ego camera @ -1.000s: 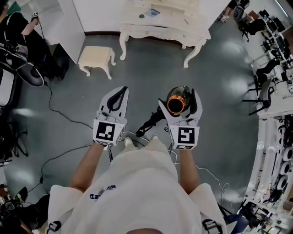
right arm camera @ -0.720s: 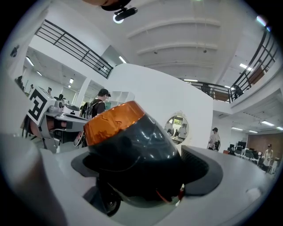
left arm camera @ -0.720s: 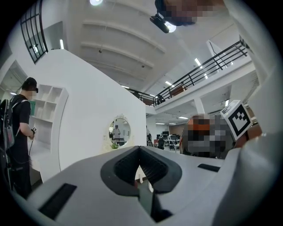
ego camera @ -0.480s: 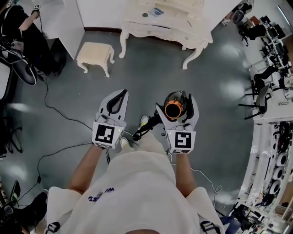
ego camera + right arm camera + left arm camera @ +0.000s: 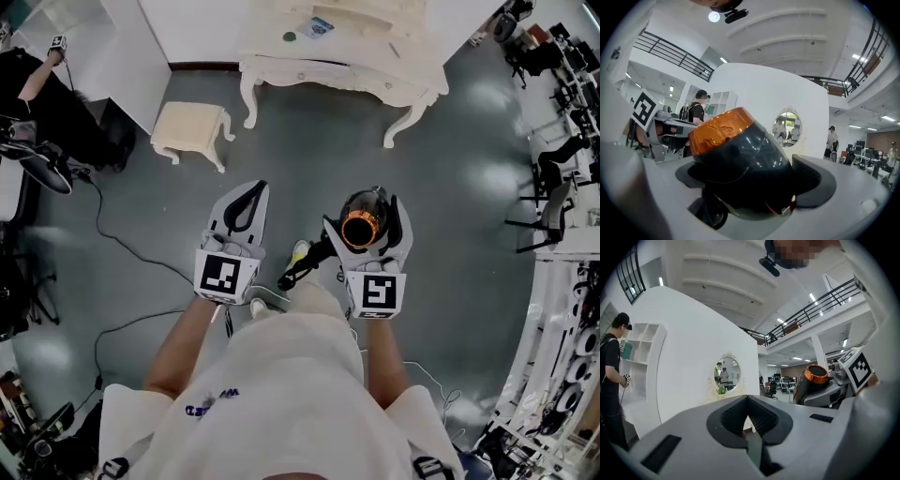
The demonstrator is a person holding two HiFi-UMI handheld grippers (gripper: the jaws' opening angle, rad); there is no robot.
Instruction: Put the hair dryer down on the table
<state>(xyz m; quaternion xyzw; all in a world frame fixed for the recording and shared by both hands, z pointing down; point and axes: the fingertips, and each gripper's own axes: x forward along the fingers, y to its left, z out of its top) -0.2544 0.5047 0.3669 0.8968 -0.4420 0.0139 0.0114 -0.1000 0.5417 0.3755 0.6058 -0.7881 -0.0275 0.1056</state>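
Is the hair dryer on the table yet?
Not down: the right gripper is shut on the hair dryer, held above the floor, apart from the dressing table.

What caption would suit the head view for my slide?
Right gripper holds a hair dryer, left gripper shut and empty, white table ahead.

Bare grey floor (image 5: 309, 150) lies open up to the cream carved dressing table (image 5: 328, 73). A small cream stool (image 5: 192, 127) stands near its left leg. Thin black cables (image 5: 141, 251) trail left, and cluttered white racks (image 5: 562, 309) line the right.
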